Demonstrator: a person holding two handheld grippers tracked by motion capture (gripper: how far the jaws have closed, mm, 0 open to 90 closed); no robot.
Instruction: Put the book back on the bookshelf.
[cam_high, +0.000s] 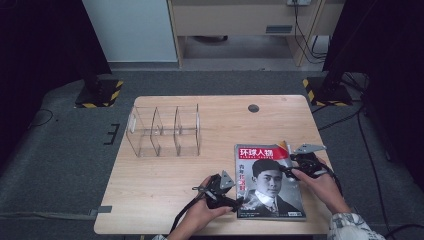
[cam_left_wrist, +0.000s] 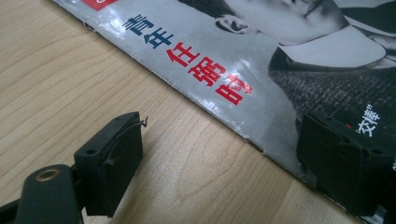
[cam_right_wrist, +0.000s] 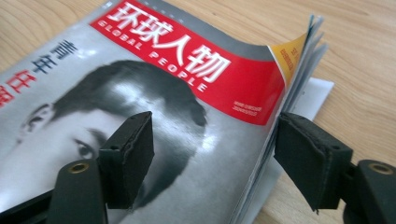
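A magazine (cam_high: 270, 180) with a red title band and a black-and-white portrait lies flat at the table's front right. My left gripper (cam_high: 238, 198) is at its lower left corner, low over the table. In the left gripper view it (cam_left_wrist: 219, 135) stands open, one jaw over bare wood and the other over the cover (cam_left_wrist: 280, 70) by the spine. My right gripper (cam_high: 291, 170) is at the right edge. In the right gripper view it (cam_right_wrist: 215, 130) is open, one jaw over the cover (cam_right_wrist: 187, 93), the other just outside the fanned, slightly lifted page edges (cam_right_wrist: 303, 56).
A clear acrylic organizer (cam_high: 165, 131) with three compartments stands at the back left of the wooden table (cam_high: 150, 190). A round cable hole (cam_high: 253, 108) sits near the back edge. Stand bases with yellow-black stripes (cam_high: 100, 92) rest on the floor beyond.
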